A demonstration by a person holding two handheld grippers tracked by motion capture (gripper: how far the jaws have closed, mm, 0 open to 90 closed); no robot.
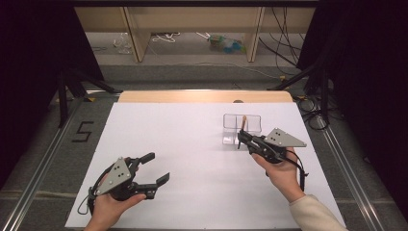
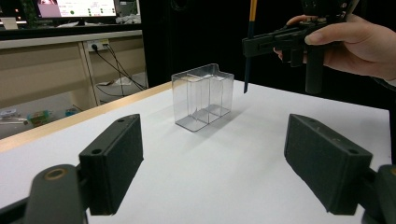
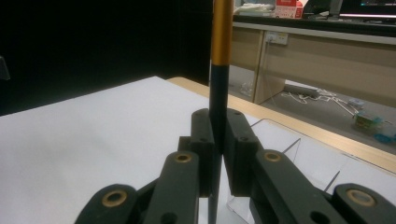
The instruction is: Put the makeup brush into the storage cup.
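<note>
**Lowering the pencil into the clear divided box**

The right gripper [image 1: 242, 138] holds a slim dark pencil with an orange upper end [image 3: 219, 70] upright, its jaws pressed together on the dark shaft. The step in hand looks like setting that pencil into the clear plastic divided box [image 1: 241, 129] at the far right part of the white table [image 1: 192, 159].

To do it well, I judge the pencil should stay vertical while the hand carries the lower tip over one compartment, not over a dividing wall. The box is light and transparent, so a sideways knock from the tip or the jaws could slide or tip it. A straight, slow descent seems safest, with the jaws parting only once the tip is well inside the walls, so the pencil leans against a wall instead of falling out.

In the left gripper view the pencil [image 2: 249, 46] hangs beside the box [image 2: 203, 95], its tip just past the box's far right corner and above the table. From the high view the gripper sits just at the box's near side. Whether the tip is already above the rim line I cannot tell.

The left gripper [image 1: 156, 168] rests near the table's front left, jaws wide apart with nothing between them, well apart from the box.
</note>
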